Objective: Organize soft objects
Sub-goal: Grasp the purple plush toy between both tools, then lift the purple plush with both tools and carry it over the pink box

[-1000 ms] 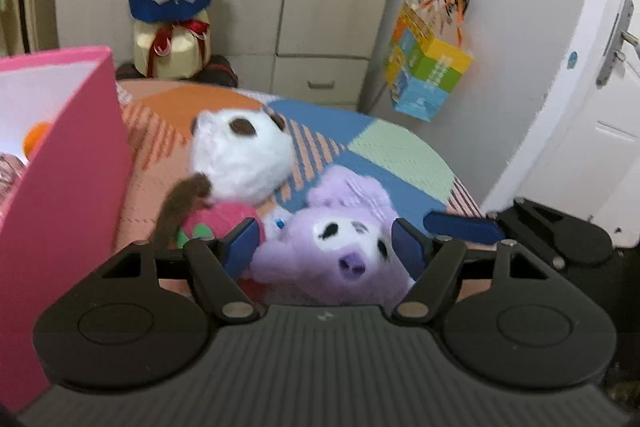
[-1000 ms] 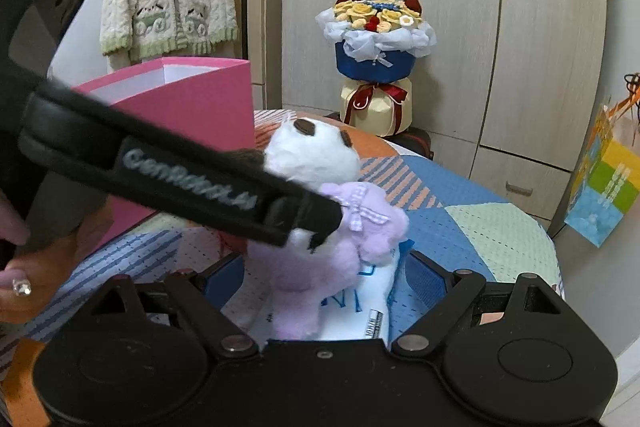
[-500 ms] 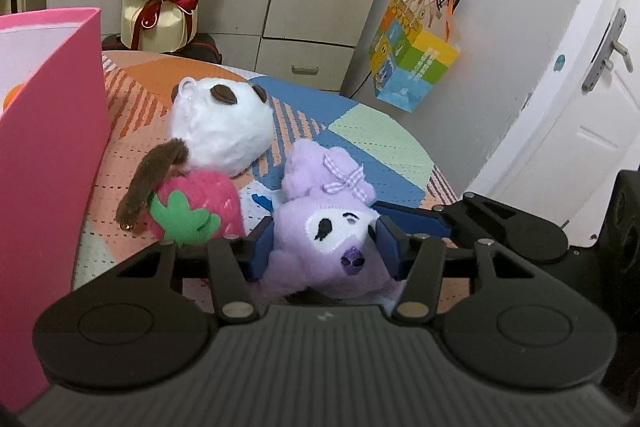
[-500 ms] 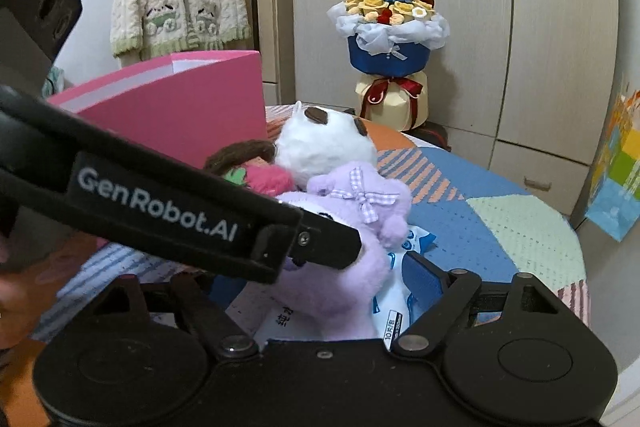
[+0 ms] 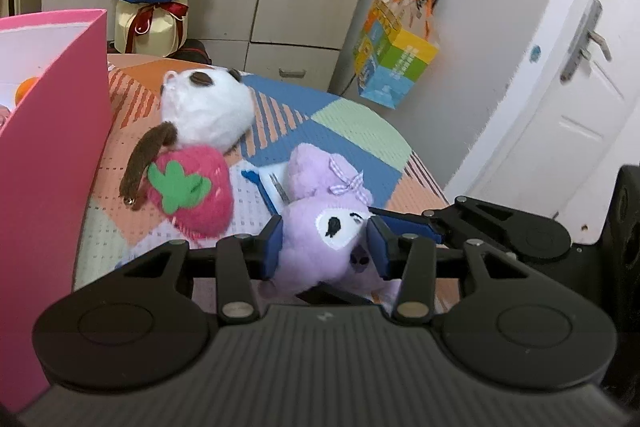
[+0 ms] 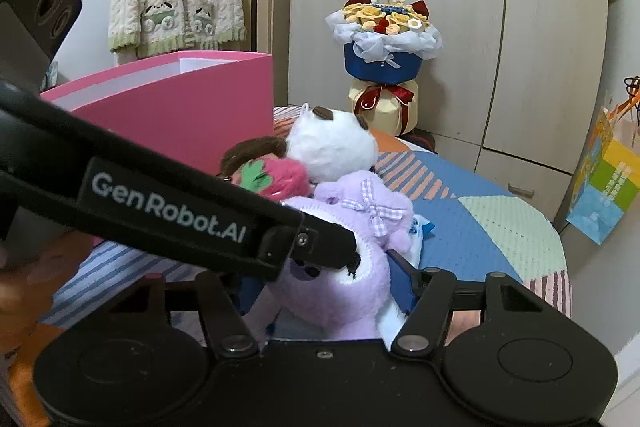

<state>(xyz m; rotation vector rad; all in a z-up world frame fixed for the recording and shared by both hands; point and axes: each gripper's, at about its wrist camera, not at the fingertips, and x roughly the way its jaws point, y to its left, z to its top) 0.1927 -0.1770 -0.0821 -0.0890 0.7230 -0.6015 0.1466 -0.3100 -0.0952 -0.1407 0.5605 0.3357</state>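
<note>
Purple plush, both jaws closing, seemingly gripped

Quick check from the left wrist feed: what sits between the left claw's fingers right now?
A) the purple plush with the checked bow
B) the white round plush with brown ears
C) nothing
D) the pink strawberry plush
A: the purple plush sits between the blue pads of the closing left claw, while the strawberry plush and white plush lie beyond on the quilt.

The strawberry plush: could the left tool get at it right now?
Probably not yet: the left tool is closing with the purple plush between its pads. The strawberry plush lies uncovered alongside, otherwise reachable.
</note>
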